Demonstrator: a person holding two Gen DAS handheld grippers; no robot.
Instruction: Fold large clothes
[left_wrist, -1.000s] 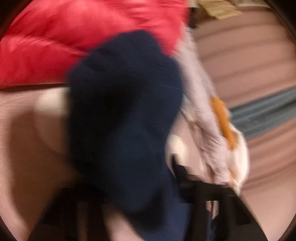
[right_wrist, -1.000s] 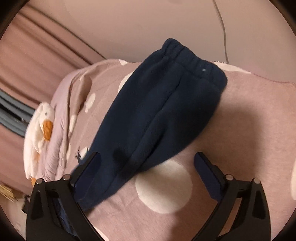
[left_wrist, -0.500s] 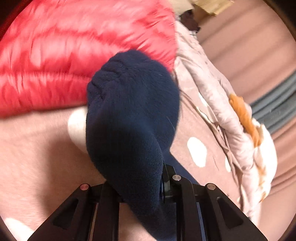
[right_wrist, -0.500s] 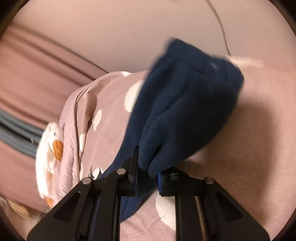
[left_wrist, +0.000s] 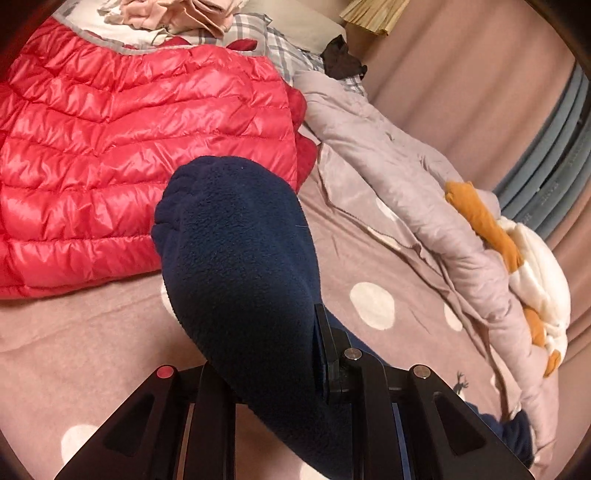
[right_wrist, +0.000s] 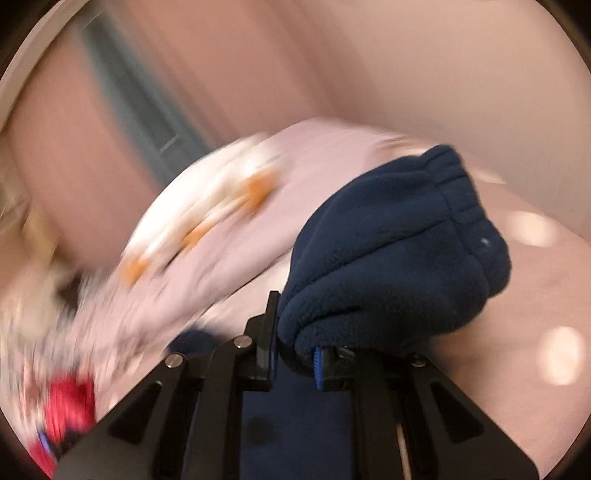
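We are holding the navy fleece trousers (left_wrist: 240, 266) with both grippers above the bed (left_wrist: 74, 332), which has a pink cover w/ white dots. The left gripper (left_wrist: 291, 354) is clenched on one end of the trousers; the fabric is bulging up and forward from the jaws and is hiding most of the near finger. The right gripper (right_wrist: 295, 354) is also clenched, grasping the fleece near the elastic waistband (right_wrist: 454, 192), which is hanging just beyond the jaws. In the left view a further part of the trousers is running down and to the right, behind the gripper, and is lying on the bed. So the long axis of the garment is probably going from one gripper to the other, approx. across our body, w/ each hand at its own end; neither hand is clearly nearer. For the coming fold we think the two ends must be brought together along this axis. The red quilted jacket (left_wrist: 129, 147) is lying just beyond the trousers, and the grey duvet w/ duck print (left_wrist: 424, 192) is bunched at the bed edge. The right view is blurred.
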